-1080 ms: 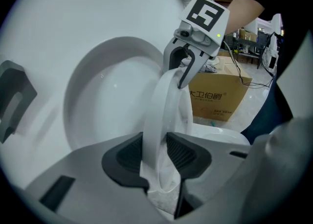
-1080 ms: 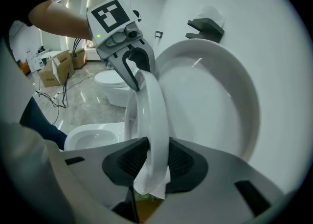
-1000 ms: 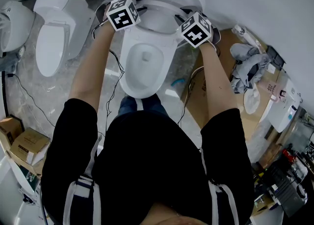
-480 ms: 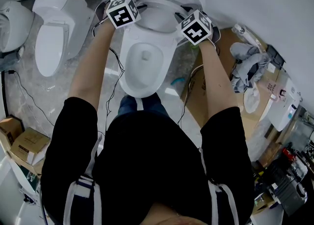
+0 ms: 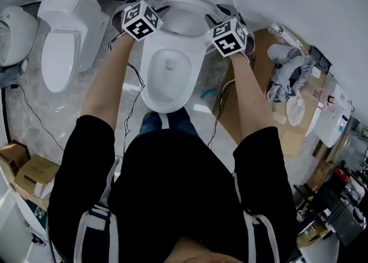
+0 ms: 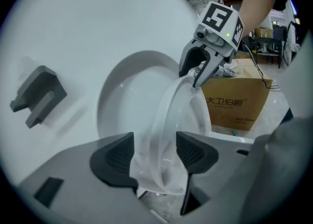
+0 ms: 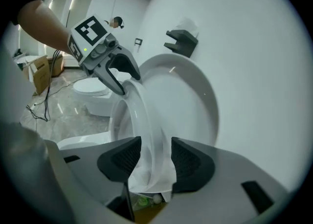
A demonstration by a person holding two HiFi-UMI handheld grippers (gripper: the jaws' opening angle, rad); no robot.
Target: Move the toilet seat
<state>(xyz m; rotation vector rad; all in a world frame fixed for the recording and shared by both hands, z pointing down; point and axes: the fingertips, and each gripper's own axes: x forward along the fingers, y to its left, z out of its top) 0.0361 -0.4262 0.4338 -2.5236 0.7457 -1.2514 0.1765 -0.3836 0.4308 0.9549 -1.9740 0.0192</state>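
Tools point(image 6: 155, 155) point(image 7: 155, 162) newly slack (seat rim point(image 6: 168, 115) between)

- The toilet point(image 5: 168, 86) stands before you, its seat point(image 7: 141, 113) raised in front of the lid point(image 7: 183, 96).
- A second toilet point(image 5: 63, 49) stands left of it.
- Cardboard point(image 5: 261, 46) lies on its right, with a cloth point(image 5: 290, 72) on it.

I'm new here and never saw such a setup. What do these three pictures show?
A person stands over a toilet, a hand-held two-jaw gripper in each hand; there is no robot. The top-down picture is from a head camera; the other two are from cameras riding on the grippers. The left gripper and right gripper each straddle one side of the raised seat, before the upright lid. Both pairs of jaws have just been opening: the seat stands between them, unclamped. Another toilet stands alongside.
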